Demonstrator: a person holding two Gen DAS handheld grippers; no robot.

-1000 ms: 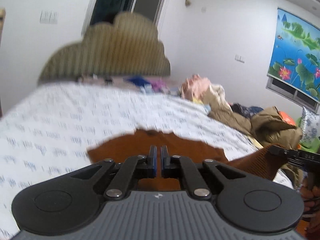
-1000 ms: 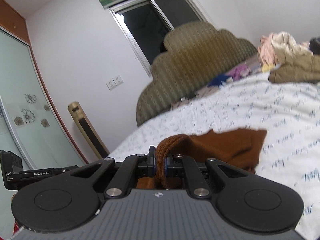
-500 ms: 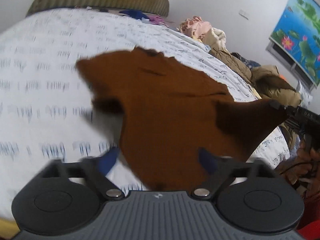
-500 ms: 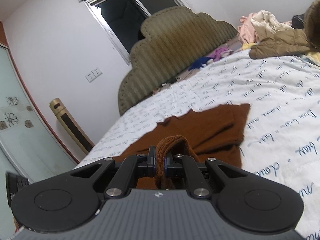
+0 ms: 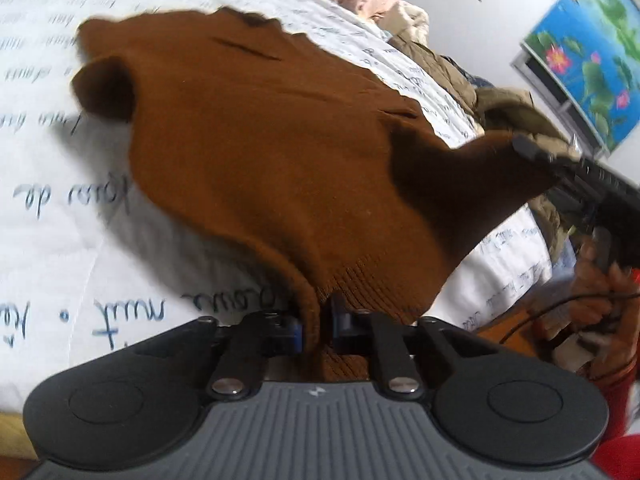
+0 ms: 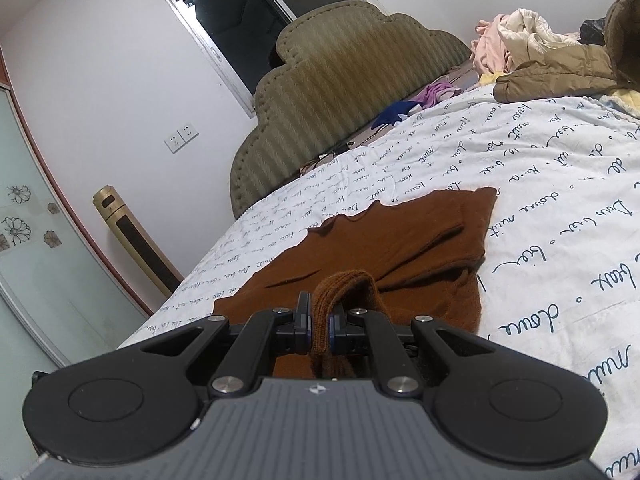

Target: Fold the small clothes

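Now left gripper point(image 5: 316, 326) just closed onto brown sweater point(image 5: 280, 152) hem at 6 o'clock, right gripper point(image 6: 319, 326) clamped narrow on ribbed cuff point(image 6: 340, 284).

My bed point(image 6: 540, 208) has a striped headboard point(image 6: 340, 92) on its far side, below a dark window point(image 6: 256, 16); white walls point(image 6: 100, 60).

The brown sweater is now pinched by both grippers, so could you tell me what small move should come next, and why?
Probably lift both hems together and carry them toward the collar end. The left gripper, whose jaws have just been closing, is shut on the ribbed hem of the sweater; the right gripper is shut on another ribbed edge. The rest lies flat on the sheet, ready to fold.
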